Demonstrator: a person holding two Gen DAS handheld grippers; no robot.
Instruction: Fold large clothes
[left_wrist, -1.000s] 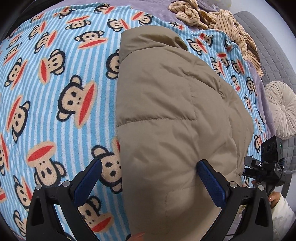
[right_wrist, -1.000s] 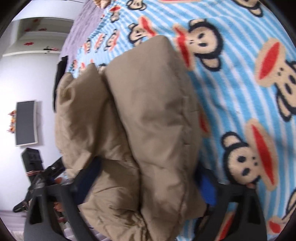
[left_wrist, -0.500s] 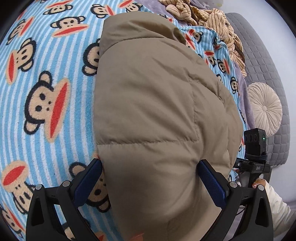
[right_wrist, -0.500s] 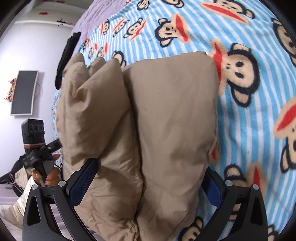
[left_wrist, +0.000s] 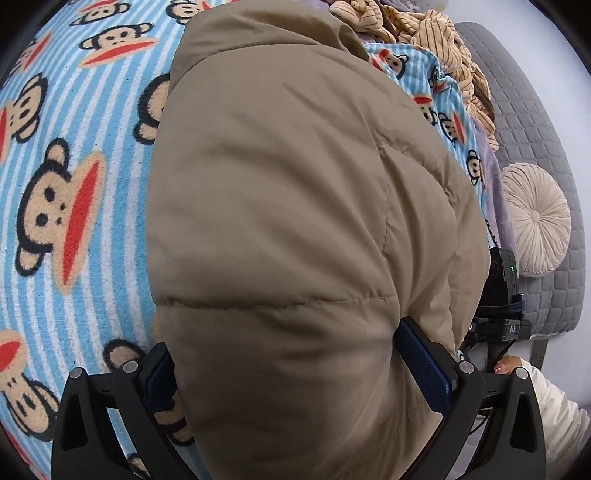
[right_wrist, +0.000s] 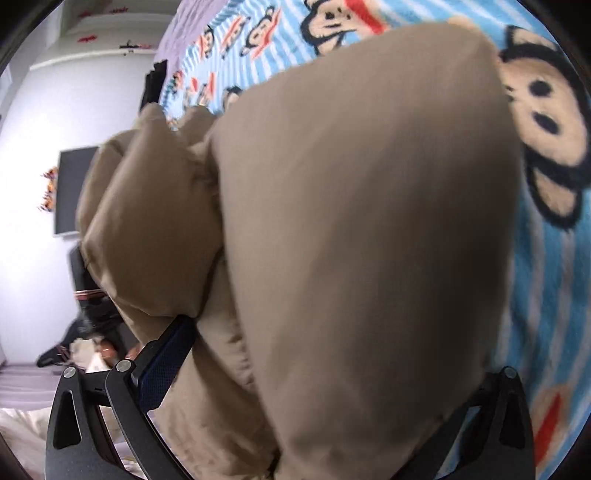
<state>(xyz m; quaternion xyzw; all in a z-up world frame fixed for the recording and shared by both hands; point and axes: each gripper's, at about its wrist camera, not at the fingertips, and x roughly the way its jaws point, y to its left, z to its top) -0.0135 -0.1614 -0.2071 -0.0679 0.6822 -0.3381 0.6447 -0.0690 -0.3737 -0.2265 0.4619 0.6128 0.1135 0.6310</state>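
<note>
A tan padded jacket (left_wrist: 280, 206) lies folded on the blue striped monkey-print blanket (left_wrist: 74, 155). In the left wrist view its puffy near end bulges between my left gripper's (left_wrist: 291, 373) wide-spread blue pads (left_wrist: 424, 369), which press against its sides. In the right wrist view the jacket (right_wrist: 351, 240) fills the frame. It bulges between my right gripper's (right_wrist: 317, 369) spread fingers; the left pad (right_wrist: 166, 354) shows, the right one is hidden behind fabric. The right gripper also shows at the jacket's right side in the left wrist view (left_wrist: 498, 302).
A striped beige garment (left_wrist: 424, 40) is heaped at the blanket's far edge. A grey quilted headboard (left_wrist: 535, 147) with a round cream cushion (left_wrist: 535, 218) stands at the right. A wall-mounted dark screen (right_wrist: 70, 188) shows in the right wrist view.
Both grippers have moved in onto the jacket's ends. It now fills the space between the fingers in both views, and the fabric bulges up more.
</note>
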